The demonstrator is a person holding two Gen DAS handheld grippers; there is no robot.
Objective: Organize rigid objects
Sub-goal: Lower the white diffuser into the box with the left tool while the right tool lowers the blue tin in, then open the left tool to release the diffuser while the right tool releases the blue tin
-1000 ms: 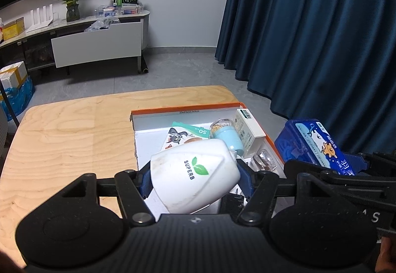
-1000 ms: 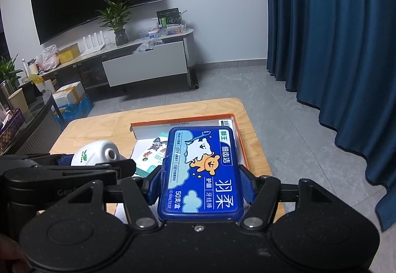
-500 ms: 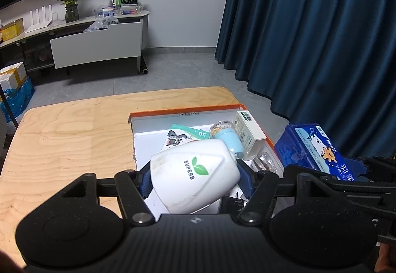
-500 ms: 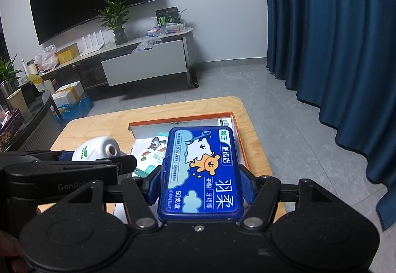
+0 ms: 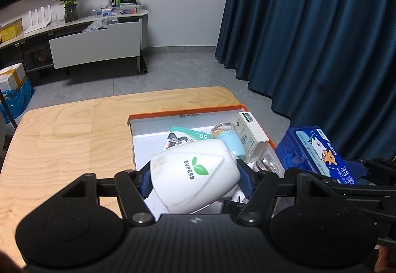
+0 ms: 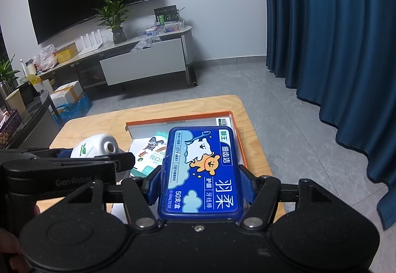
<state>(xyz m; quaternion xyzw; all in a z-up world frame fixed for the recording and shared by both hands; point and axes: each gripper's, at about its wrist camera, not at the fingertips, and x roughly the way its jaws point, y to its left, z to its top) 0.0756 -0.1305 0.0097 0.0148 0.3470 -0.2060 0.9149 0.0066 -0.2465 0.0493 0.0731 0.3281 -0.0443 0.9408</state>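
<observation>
White plastic, the bottle (image 5: pixel 195 174) marked SUPERB lies clamped across its body in the left tool (image 5: pixel 195 179), neck pointing away and to the right, hanging over the near part of the open box (image 5: pixel 183 116) on the wooden worktop (image 5: pixel 64 134). The right tool (image 6: pixel 199 174) grips a blue case (image 6: pixel 200 171) by its long sides, long axis running straight ahead, over the box's right edge. Inside the box lie a packet (image 5: pixel 188 135), a pale blue jar (image 5: pixel 230 139) and a white carton (image 5: pixel 250 133) along the right wall. Both loads sit above the box, so setting down likely means lowering; the free floor lies beneath the bottle, on the left.
</observation>
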